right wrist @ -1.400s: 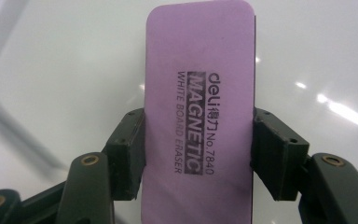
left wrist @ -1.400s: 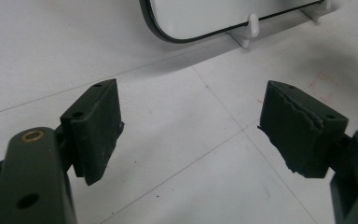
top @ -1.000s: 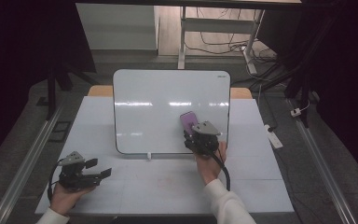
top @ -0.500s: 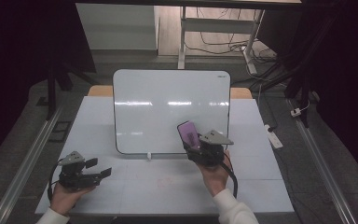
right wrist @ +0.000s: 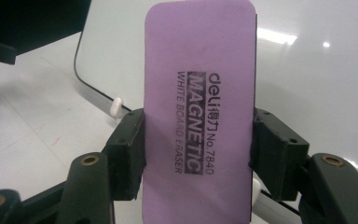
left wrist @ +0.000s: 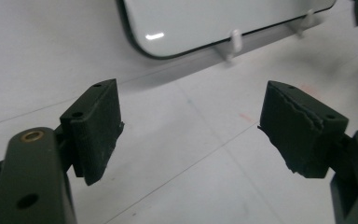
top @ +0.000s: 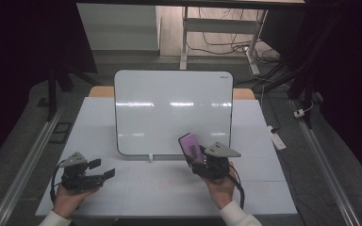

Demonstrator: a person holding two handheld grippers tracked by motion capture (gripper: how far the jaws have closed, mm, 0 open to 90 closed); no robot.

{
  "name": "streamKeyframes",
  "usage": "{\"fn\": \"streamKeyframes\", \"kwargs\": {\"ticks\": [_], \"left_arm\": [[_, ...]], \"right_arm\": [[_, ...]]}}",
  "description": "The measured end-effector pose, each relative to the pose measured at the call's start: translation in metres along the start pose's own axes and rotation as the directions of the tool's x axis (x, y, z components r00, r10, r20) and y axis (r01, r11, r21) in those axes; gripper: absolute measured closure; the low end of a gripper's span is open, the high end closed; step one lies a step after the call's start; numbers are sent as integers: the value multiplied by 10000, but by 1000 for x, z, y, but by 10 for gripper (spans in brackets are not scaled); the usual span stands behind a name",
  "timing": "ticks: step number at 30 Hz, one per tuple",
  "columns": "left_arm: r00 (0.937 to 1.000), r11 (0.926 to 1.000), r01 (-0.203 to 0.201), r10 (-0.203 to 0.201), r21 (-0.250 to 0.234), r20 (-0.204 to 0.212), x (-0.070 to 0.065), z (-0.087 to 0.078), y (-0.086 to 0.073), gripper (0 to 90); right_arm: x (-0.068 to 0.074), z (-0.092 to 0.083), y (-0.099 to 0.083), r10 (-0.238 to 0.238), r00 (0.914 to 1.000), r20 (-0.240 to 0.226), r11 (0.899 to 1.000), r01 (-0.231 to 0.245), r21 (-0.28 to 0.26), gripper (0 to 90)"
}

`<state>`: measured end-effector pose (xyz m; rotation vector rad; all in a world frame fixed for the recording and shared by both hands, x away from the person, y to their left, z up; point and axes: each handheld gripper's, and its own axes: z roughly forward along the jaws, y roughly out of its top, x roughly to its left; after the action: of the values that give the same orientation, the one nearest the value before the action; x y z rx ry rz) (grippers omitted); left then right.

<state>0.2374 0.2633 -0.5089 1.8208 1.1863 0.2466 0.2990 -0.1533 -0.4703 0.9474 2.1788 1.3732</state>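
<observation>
purple eraser (right wrist: 198, 112) with black lettering; white whiteboard (top: 172, 110), black-edged; black claw (top: 199, 162).

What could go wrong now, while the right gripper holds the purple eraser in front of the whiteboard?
1. The whiteboard stands upright on small white clips; pressing the eraser hard against it might tip it back.
2. The right gripper grips the eraser only at its lower half, so it might twist while wiping.

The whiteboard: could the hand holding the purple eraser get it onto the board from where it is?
Probably yes. The right gripper is shut on the purple eraser just in front of the whiteboard, near its lower right part. Nothing lies between them, and the left gripper sits open, off to the side.
</observation>
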Motion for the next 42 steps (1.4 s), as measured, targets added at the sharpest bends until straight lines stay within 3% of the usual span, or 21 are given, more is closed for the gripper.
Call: {"fn": "streamKeyframes", "kwargs": {"ticks": [8,18,32,42], "left_arm": [[9986,9995,-81,96,-301,513,-18,6,16,215],[9963,9977,-161,216,-659,831,-42,22,41,203],[9860,9957,-541,652,-755,1536,-73,51,68,209],[9740,9964,-344,507,-773,2209,-88,74,80,258]], "right_arm": [[13,5,0,-246,9995,-213,9997,244,-84,404],[24,13,0,-349,9985,-417,9993,345,-104,404],[31,19,-1,-424,9976,-556,9990,418,-127,404],[39,22,-1,-552,9966,-609,9981,535,-290,404]]}}
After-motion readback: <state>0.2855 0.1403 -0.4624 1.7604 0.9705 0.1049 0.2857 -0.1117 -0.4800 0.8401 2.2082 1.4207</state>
